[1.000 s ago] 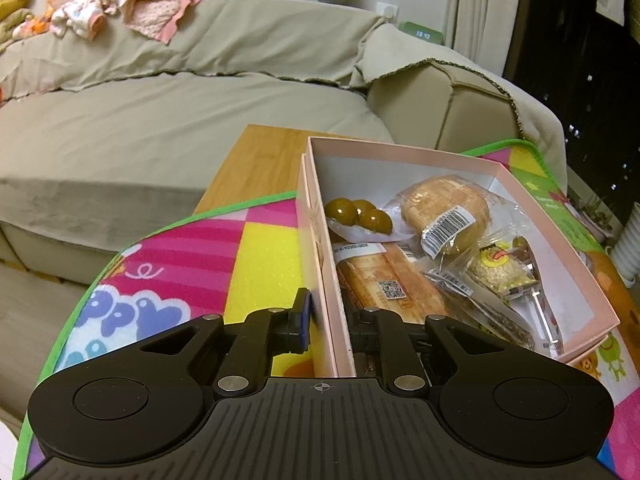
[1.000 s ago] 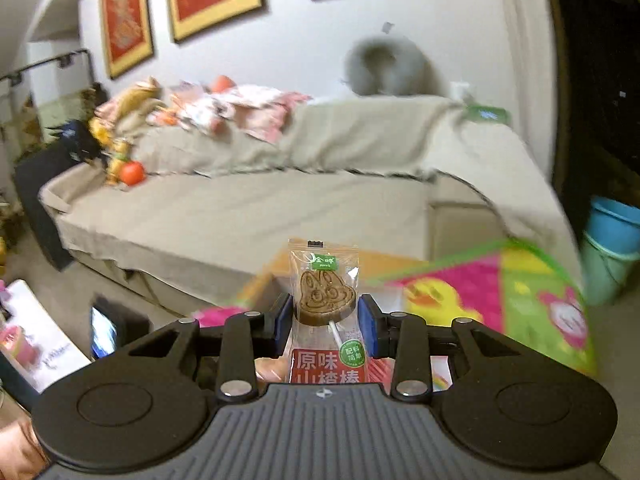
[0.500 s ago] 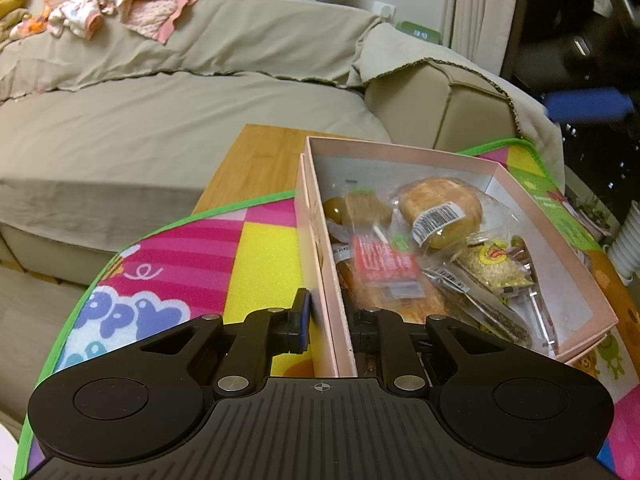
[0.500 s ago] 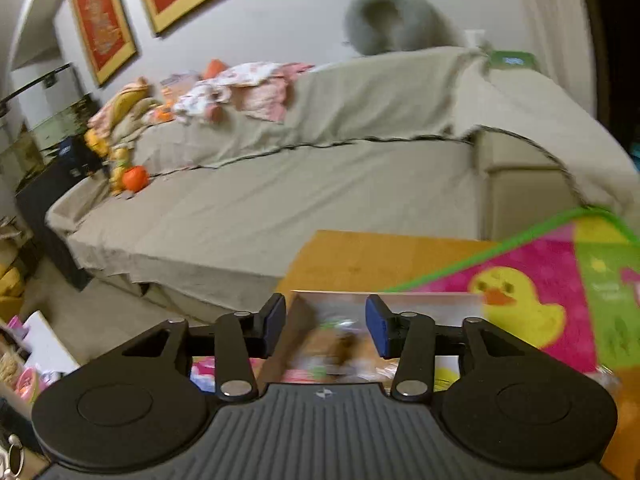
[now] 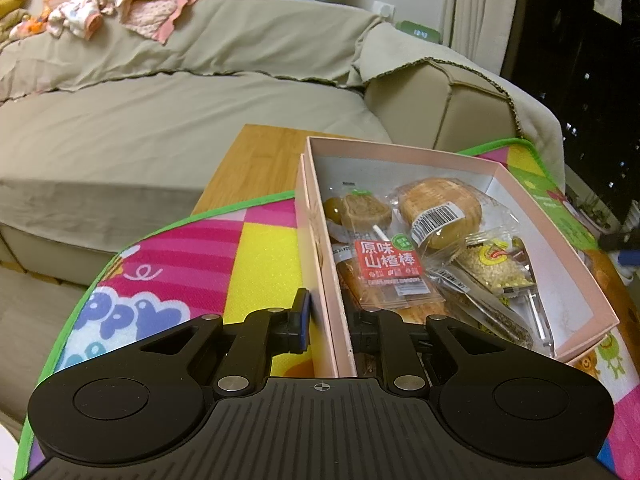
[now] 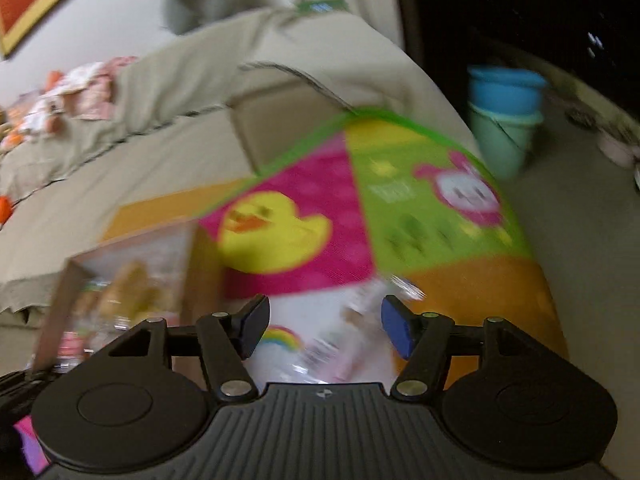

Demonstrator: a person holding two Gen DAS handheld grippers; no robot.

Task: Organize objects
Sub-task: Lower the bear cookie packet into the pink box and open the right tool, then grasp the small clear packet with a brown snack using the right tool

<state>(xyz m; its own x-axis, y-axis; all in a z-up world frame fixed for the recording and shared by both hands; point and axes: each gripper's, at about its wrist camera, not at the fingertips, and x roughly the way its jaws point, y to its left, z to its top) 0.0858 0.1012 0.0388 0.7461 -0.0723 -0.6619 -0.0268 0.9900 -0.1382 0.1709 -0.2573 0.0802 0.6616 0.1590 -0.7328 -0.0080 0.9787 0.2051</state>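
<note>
With the left tongs [image 5: 327,326] clamped on the near wall of the pink box [image 5: 560,248] to steady it, the right tongs [image 6: 324,326], jaws just opening and empty, should settle squarely over the blurred packet [image 6: 344,344] on the play mat [image 6: 420,200] before closing.

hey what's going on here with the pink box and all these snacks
A person with a gripper in each hand is packing wrapped snacks into a pink box on a colourful play mat. The left gripper is clamped on the box's near wall, steadying it. A red-labelled lollipop packet lies inside on top. The right gripper, jaws just opening and empty, hovers over another packet, blurred, on the mat.
</note>
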